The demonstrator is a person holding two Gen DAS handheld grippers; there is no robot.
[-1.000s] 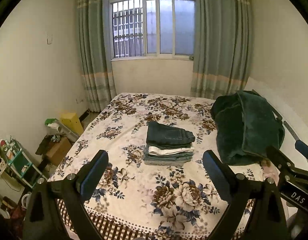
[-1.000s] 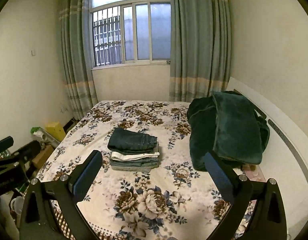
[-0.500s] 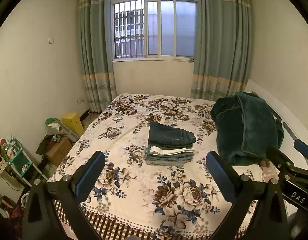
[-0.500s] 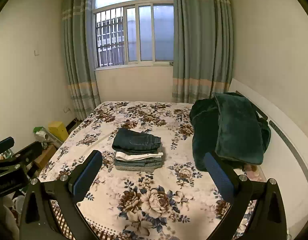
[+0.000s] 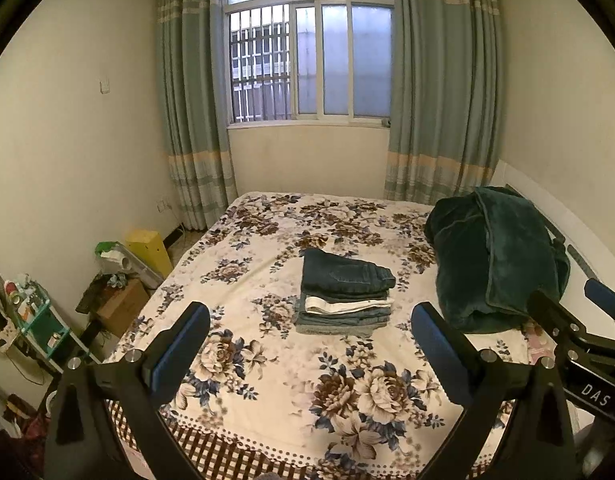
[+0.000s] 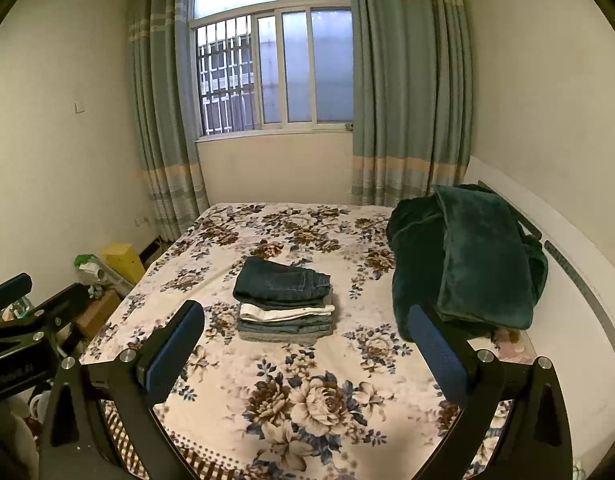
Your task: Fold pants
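A stack of folded pants (image 5: 344,294) lies in the middle of the floral bed (image 5: 267,360), dark jeans on top, a white pair and grey ones below. It also shows in the right wrist view (image 6: 285,301). My left gripper (image 5: 309,322) is open and empty, held back above the bed's near edge, well short of the stack. My right gripper (image 6: 305,320) is open and empty too, at a like distance. The right gripper's body shows at the right of the left wrist view (image 5: 579,328); the left gripper's body shows at the left of the right wrist view (image 6: 23,320).
A dark green blanket (image 5: 495,256) is heaped on the bed's right side by the headboard (image 6: 579,280). Left of the bed stand a yellow box (image 5: 149,250), a cardboard box (image 5: 121,306) and a cluttered shelf (image 5: 31,320). A curtained window (image 5: 307,60) is behind.
Both grippers have drawn back and risen a little from the bed; the views tilt upward so more of the window and wall shows. The stack has not moved.
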